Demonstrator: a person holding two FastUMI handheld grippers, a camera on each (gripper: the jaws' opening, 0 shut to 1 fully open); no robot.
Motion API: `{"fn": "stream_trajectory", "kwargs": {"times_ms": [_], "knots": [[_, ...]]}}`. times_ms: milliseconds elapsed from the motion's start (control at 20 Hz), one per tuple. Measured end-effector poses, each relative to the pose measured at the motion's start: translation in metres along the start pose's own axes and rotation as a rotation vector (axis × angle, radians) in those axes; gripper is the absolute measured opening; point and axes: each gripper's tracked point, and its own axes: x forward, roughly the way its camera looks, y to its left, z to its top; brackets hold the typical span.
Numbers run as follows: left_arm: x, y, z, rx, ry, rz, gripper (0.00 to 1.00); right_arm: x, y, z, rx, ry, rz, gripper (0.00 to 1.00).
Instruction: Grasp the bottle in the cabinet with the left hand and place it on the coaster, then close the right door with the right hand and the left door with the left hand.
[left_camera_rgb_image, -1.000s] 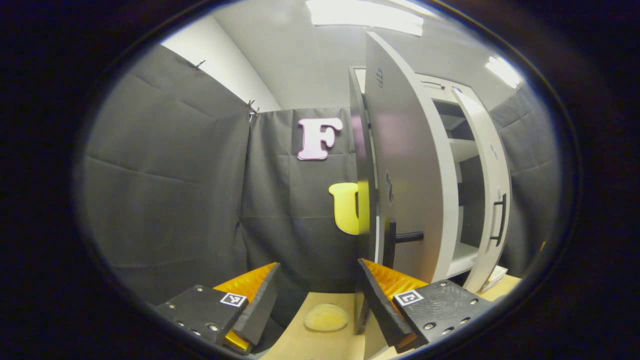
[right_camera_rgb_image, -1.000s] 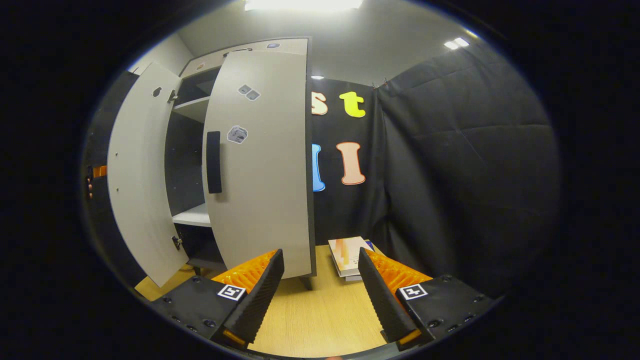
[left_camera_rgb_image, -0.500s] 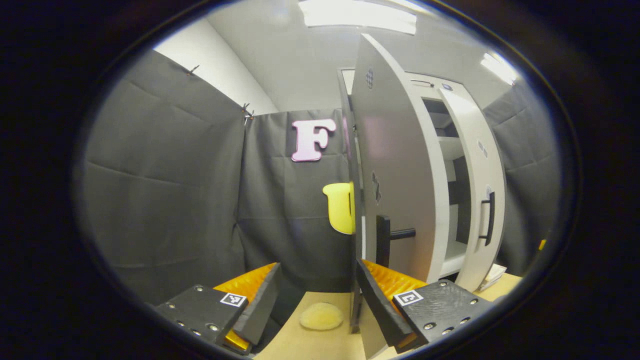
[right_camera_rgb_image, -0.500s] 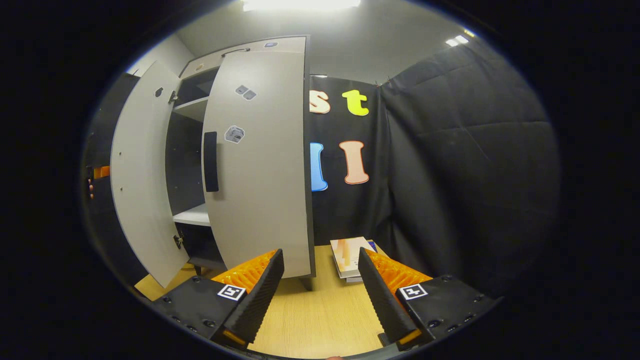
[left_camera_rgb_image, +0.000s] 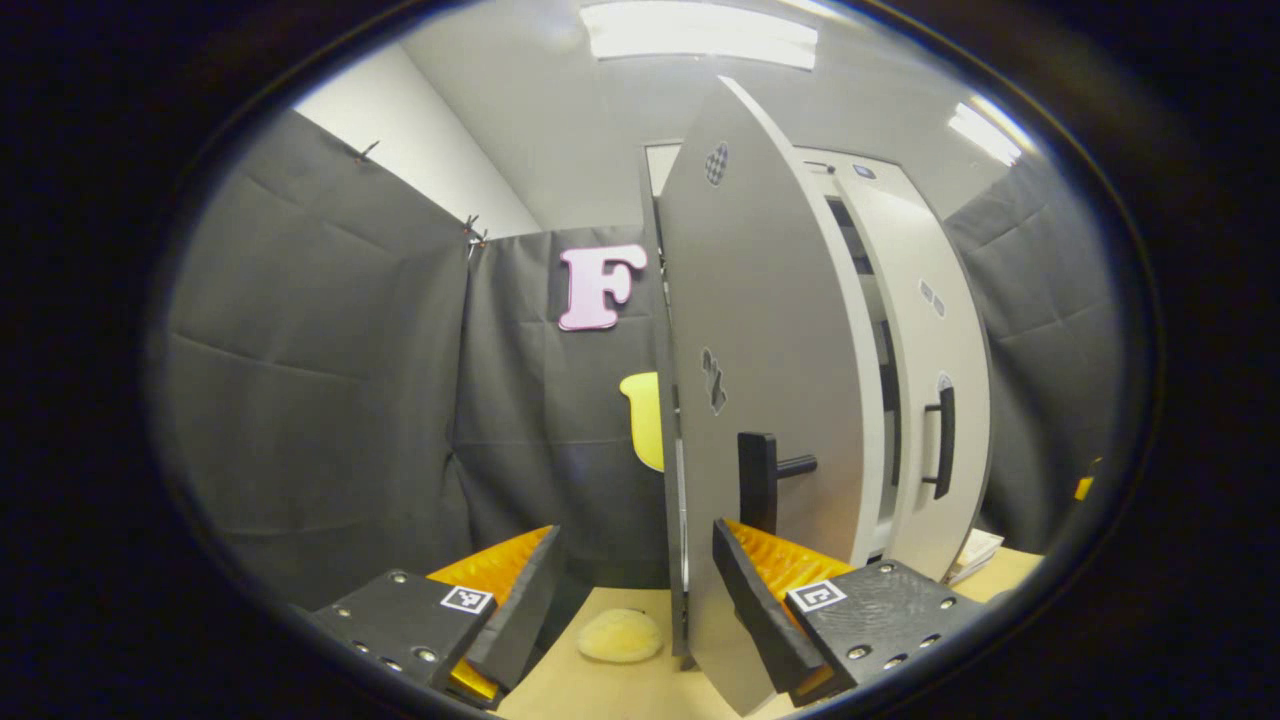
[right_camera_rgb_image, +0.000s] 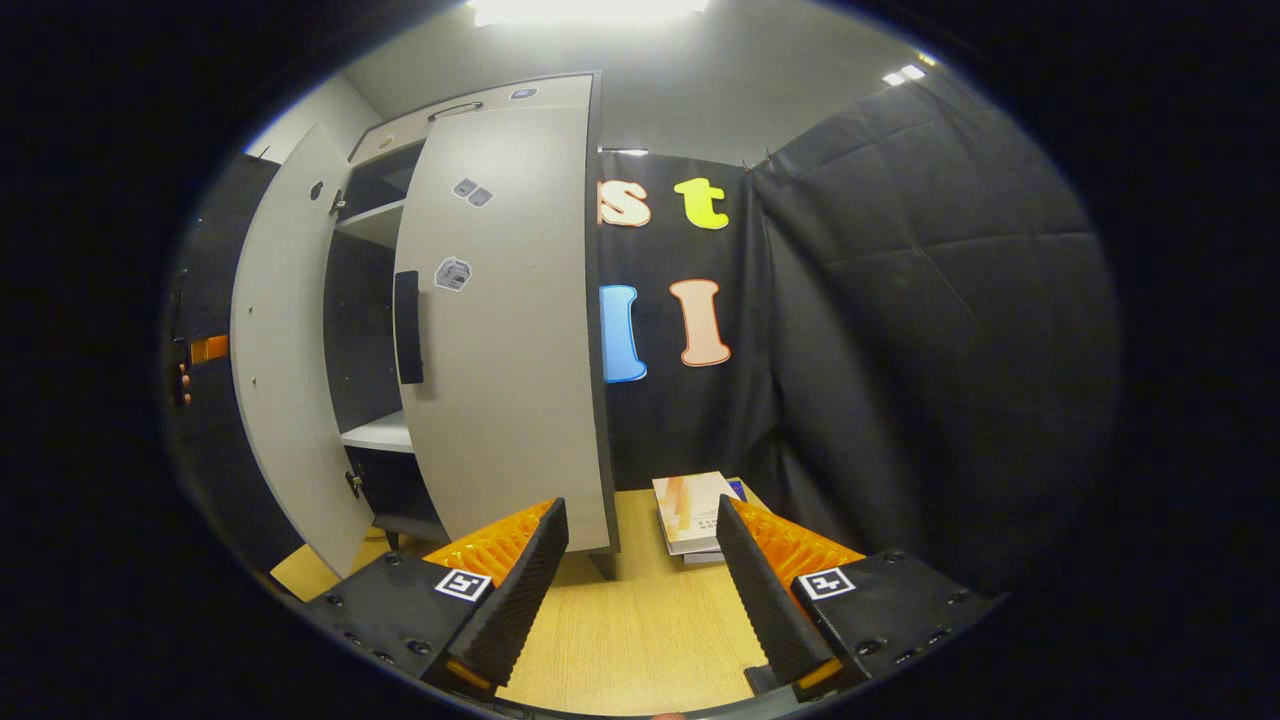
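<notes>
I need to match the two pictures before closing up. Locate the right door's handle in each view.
Left gripper view: the right door's handle is right of centre, a dark vertical bar on the farther door.
Right gripper view: it is left of centre, near that door's left edge.
Shared landmark: the left door, standing ajar; in the right gripper view it is at the far left.

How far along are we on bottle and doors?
Done: nothing certain. The coaster looks bare, so the bottle step is unconfirmed. The right door is nearly shut, with a gap left. In hand: the left gripper, open, sits by the half-open left door. The right gripper hangs open over the table. Left: shut both doors fully.
</notes>
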Motion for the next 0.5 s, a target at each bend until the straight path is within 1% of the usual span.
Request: {"fn": "stream_trajectory", "kwargs": {"times_ms": [50,100,150,200,250,300,350,400,500], "knots": [[0.001,0.002,-0.001,-0.007,0.0,-0.006,0.92,0.0,-0.002,-0.001,0.001,0.001,-0.002,0.95],[0.001,0.002,-0.001,-0.011,-0.001,-0.013,0.92,-0.001,-0.003,-0.002,0.001,0.002,-0.005,0.92],[-0.001,0.003,-0.002,-0.012,-0.005,-0.02,0.92,-0.002,-0.005,-0.002,0.001,0.001,-0.007,0.92],[-0.002,0.003,-0.002,-0.013,-0.009,-0.026,0.92,-0.004,-0.005,-0.001,0.001,0.0,-0.007,0.95],[-0.002,0.004,-0.004,-0.015,-0.012,-0.033,0.92,-0.004,-0.006,0.0,0.0,-0.001,-0.008,0.92],[-0.003,0.005,-0.004,-0.019,-0.014,-0.038,0.92,-0.005,-0.007,0.001,-0.002,-0.002,-0.008,0.92],[-0.004,0.007,-0.006,-0.026,-0.015,-0.041,0.92,-0.007,-0.008,0.001,-0.004,-0.003,-0.01,0.95],[-0.004,0.007,-0.007,-0.033,-0.017,-0.045,0.92,-0.007,-0.009,0.002,-0.006,-0.004,-0.011,0.92],[-0.001,0.008,-0.009,-0.045,-0.021,-0.051,0.92,-0.009,-0.012,0.003,-0.008,-0.002,-0.016,0.92]]}}
